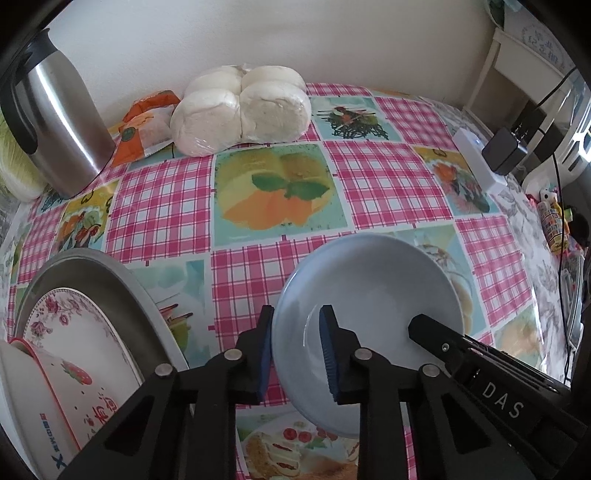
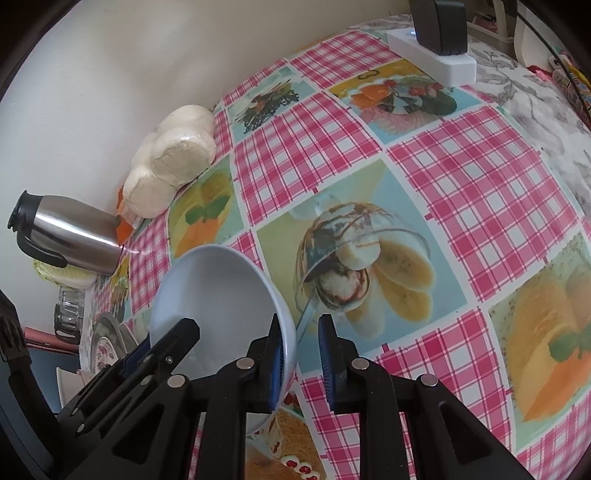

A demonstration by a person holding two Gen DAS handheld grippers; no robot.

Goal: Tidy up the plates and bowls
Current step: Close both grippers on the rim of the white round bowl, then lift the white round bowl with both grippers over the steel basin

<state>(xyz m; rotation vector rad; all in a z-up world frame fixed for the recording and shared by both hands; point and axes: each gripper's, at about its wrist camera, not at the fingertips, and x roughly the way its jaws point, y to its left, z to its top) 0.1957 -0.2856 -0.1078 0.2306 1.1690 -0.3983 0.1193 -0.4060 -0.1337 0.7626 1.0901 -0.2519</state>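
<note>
The middle of the desk (image 1: 280, 236), covered in a pink checked cloth, lies bare from the pale blue bowl (image 1: 369, 295) out to the far wall. Along that far edge stand a steel thermos jug (image 1: 59, 122) at the left, then an orange packet (image 1: 144, 129) and a bag of white steamed buns (image 1: 243, 110), touching one another. At the near left, a metal tray (image 1: 110, 280) holding a floral plate (image 1: 74, 332) blocks that corner. At the far right lies a white power strip (image 2: 432, 59) with a black adapter (image 2: 439, 26) plugged in. Open cloth spreads right of the bowl.
</note>
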